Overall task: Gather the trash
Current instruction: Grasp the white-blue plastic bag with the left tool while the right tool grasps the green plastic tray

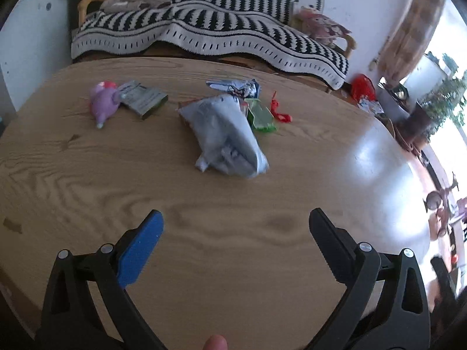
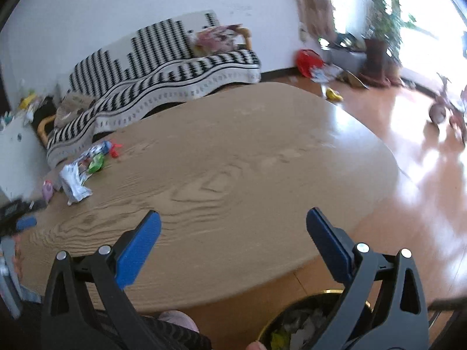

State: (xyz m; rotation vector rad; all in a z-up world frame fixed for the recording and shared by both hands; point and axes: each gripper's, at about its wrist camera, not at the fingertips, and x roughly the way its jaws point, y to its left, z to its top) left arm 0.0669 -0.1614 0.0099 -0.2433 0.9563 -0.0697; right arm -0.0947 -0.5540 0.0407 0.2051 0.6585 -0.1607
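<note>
Trash lies on the wooden table (image 1: 87, 175): a crumpled white-grey bag (image 1: 224, 131), a green wrapper (image 1: 261, 116), a red scrap (image 1: 278, 110), a blue-white wrapper (image 1: 233, 86) and a silver packet (image 1: 143, 99). My left gripper (image 1: 236, 218) is open and empty, above the table short of the white bag. My right gripper (image 2: 233, 221) is open and empty over the table's near right edge. The same trash shows far left in the right wrist view, with the white bag (image 2: 73, 183). A dark bin (image 2: 297, 320) holding scraps stands below the right gripper.
A purple toy (image 1: 103, 103) lies next to the silver packet. A sofa with a black-and-white blanket (image 1: 204, 29) stands behind the table. A red object (image 2: 306, 61), a potted plant (image 2: 376, 38) and toys are on the floor to the right.
</note>
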